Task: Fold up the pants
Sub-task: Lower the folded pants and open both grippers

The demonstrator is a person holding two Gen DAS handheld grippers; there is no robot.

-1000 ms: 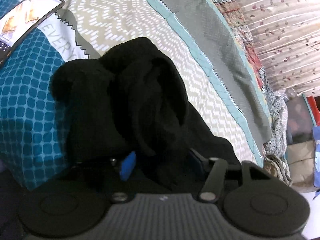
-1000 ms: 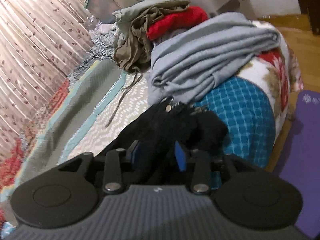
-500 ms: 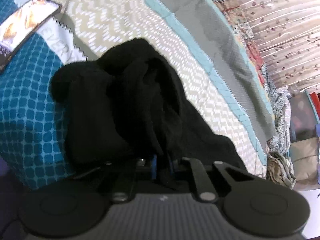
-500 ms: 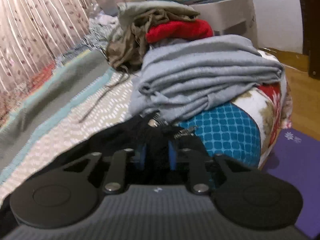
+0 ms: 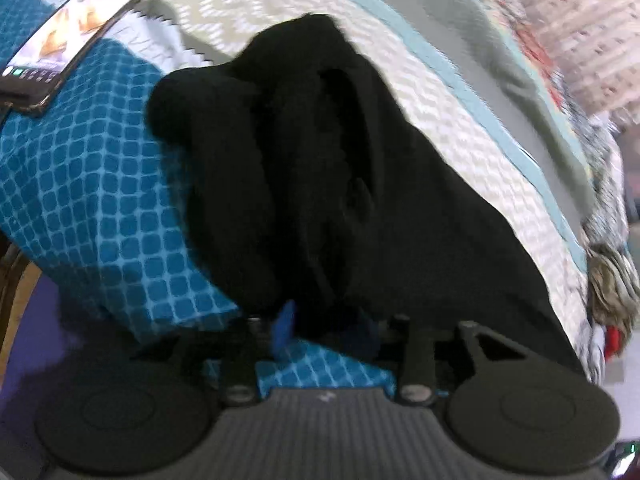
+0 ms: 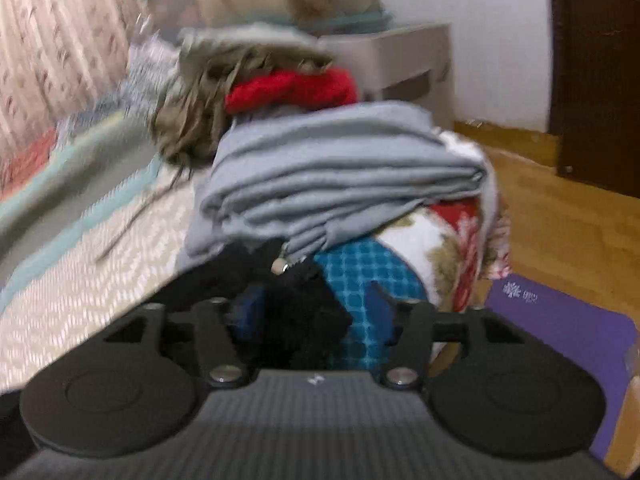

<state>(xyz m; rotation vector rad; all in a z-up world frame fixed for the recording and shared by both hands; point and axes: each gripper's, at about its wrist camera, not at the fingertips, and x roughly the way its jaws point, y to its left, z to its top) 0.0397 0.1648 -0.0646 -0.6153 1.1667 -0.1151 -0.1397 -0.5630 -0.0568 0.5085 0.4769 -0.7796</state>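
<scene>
Lying bunched at the near edge of the bed (image 5: pixel 460 92), the black pants (image 5: pixel 320 168) are crumpled, not yet flat, so folding is still waiting on a spread. The left gripper (image 5: pixel 326 326) is standing partly open, its jaws having just been opening; cloth is sitting between the blue pads (image 5: pixel 285 326) but looks unpinched. The right gripper (image 6: pixel 316 312) is likewise gaping wider, also just opening, with a dark bunch loose beside its left pad. Probably both are releasing to regrip. Farther off: one phone (image 5: pixel 70 40), one grey folded blanket (image 6: pixel 340 176), one red garment (image 6: pixel 292 90), one purple mat (image 6: pixel 568 340).
</scene>
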